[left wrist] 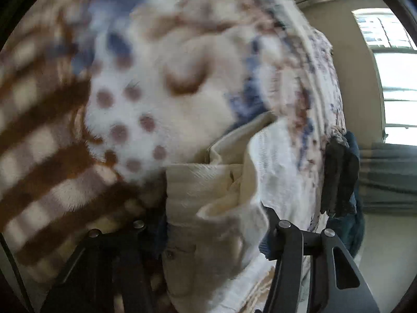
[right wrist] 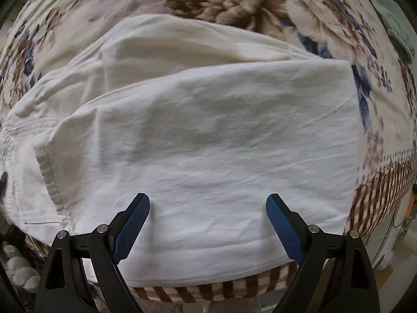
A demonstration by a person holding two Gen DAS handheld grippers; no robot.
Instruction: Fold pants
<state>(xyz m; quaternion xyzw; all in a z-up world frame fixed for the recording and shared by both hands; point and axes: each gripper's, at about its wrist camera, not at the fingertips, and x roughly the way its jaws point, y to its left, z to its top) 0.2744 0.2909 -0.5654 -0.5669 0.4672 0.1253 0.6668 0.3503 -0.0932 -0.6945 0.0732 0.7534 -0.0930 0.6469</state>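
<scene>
Cream-white pants (right wrist: 208,130) lie folded across a flowered fleece blanket (right wrist: 234,0), one leg doubled over the other, with a hem (right wrist: 49,169) at the left. My right gripper (right wrist: 208,208) hovers straight above the near part of the pants, its blue pads wide apart and nothing between them. In the blurred left wrist view a bunched part of the pants (left wrist: 208,182), with a button near the waistband, fills the gap between the fingers of my left gripper (left wrist: 208,221). The cloth hides the fingertips, and the jaws look closed on it.
The blanket's brown checked border (right wrist: 378,195) marks the bed's near edge. A pale green cloth (right wrist: 396,31) lies at the far right. Dark garments (left wrist: 338,177) hang off the bed's side, with a bright window (left wrist: 391,78) and floor beyond.
</scene>
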